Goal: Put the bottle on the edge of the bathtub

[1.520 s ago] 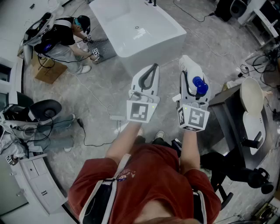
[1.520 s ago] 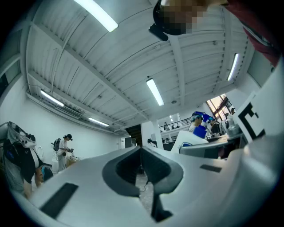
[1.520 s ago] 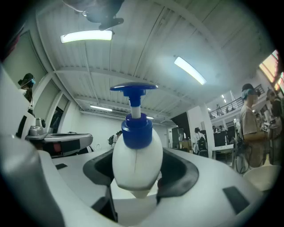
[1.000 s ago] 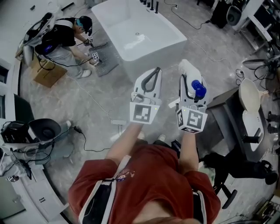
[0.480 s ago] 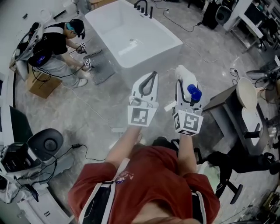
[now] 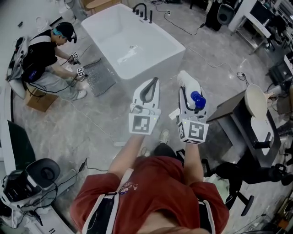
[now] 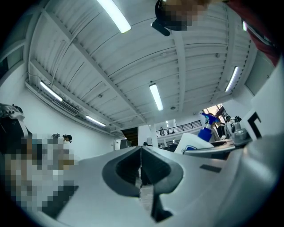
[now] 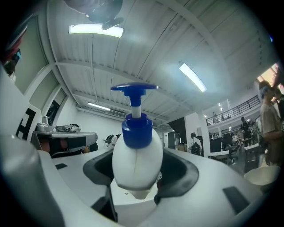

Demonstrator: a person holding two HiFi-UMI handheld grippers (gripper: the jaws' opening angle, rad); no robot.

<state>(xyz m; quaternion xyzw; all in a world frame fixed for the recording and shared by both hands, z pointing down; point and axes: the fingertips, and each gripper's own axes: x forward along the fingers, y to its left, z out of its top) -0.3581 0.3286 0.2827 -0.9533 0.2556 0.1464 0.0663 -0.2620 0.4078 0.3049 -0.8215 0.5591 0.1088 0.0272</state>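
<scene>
A white pump bottle (image 6: 193, 93) with a blue cap and pump head (image 8: 134, 128) sits between the jaws of my right gripper (image 6: 190, 91), which is shut on it and points upward. In the left gripper view the same bottle (image 7: 200, 137) shows to the right. My left gripper (image 6: 150, 89) is held beside it at chest height, its jaws shut with nothing between them (image 7: 141, 153). The white bathtub (image 6: 164, 61) stands on the floor ahead, beyond both grippers, with dark taps (image 6: 142, 10) at its far end.
A person (image 6: 46, 57) crouches on the floor left of the tub beside a dark mat (image 6: 97, 78) and a cardboard box (image 6: 39, 99). A dark table and white chair (image 6: 257, 107) stand to the right. Cables lie across the grey floor (image 6: 82, 123).
The view has shifted forward: the tub and the crouching person have slid left and more of the tub's far end shows. Both grippers keep their pose, the bottle still in the right one.
</scene>
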